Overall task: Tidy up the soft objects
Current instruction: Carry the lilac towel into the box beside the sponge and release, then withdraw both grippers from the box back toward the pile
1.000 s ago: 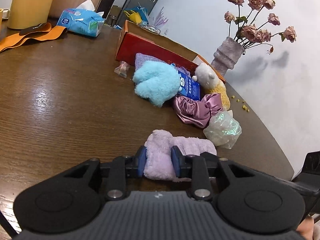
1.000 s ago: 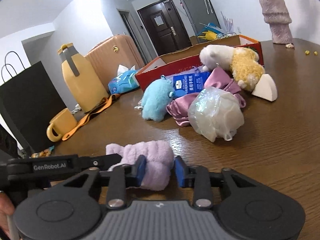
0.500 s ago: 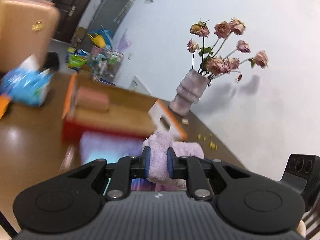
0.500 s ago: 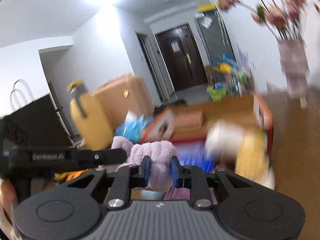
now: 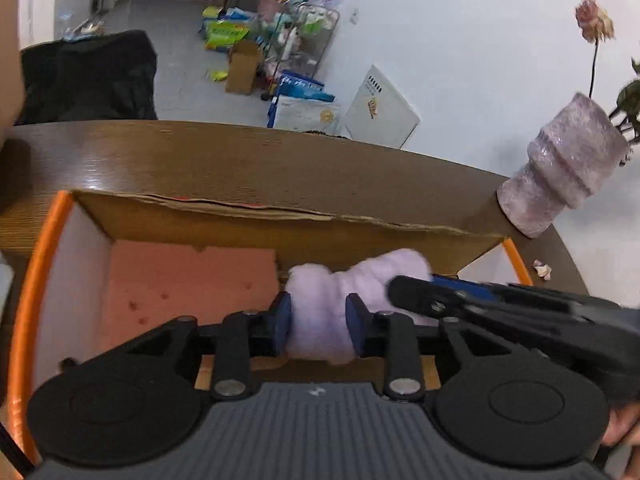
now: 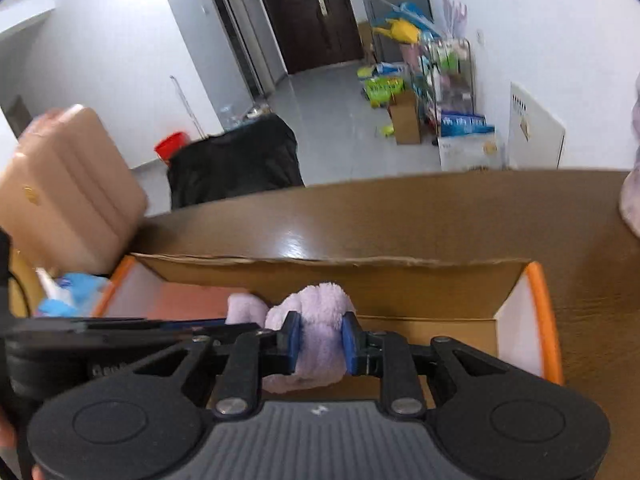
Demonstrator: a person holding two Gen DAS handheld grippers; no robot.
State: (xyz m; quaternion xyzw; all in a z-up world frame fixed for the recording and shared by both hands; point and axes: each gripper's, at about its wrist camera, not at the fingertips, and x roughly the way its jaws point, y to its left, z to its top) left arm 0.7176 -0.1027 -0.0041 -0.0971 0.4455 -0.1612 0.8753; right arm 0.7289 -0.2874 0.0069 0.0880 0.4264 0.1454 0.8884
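Note:
Both grippers hold one fluffy lilac soft item (image 5: 320, 312) over the open orange-rimmed cardboard box (image 5: 180, 280). My left gripper (image 5: 319, 326) is shut on its left end. My right gripper (image 6: 319, 342) is shut on its right end (image 6: 320, 332). The right gripper's body (image 5: 500, 308) crosses the left wrist view from the right; the left gripper's body (image 6: 100, 328) shows at the left of the right wrist view. The box (image 6: 400, 280) has brown inner walls and a pink floor. The other soft objects are out of view.
The box stands on a dark wooden table (image 5: 240, 160). A lilac vase (image 5: 560, 196) with dried flowers stands at the table's right. A tan suitcase (image 6: 68, 192) and a blue tissue pack (image 6: 68, 292) lie left of the box. A black chair (image 6: 236, 164) stands beyond.
Both grippers lifted the lilac item off the table and carried it forward over the open box. The other soft objects dropped out of view.

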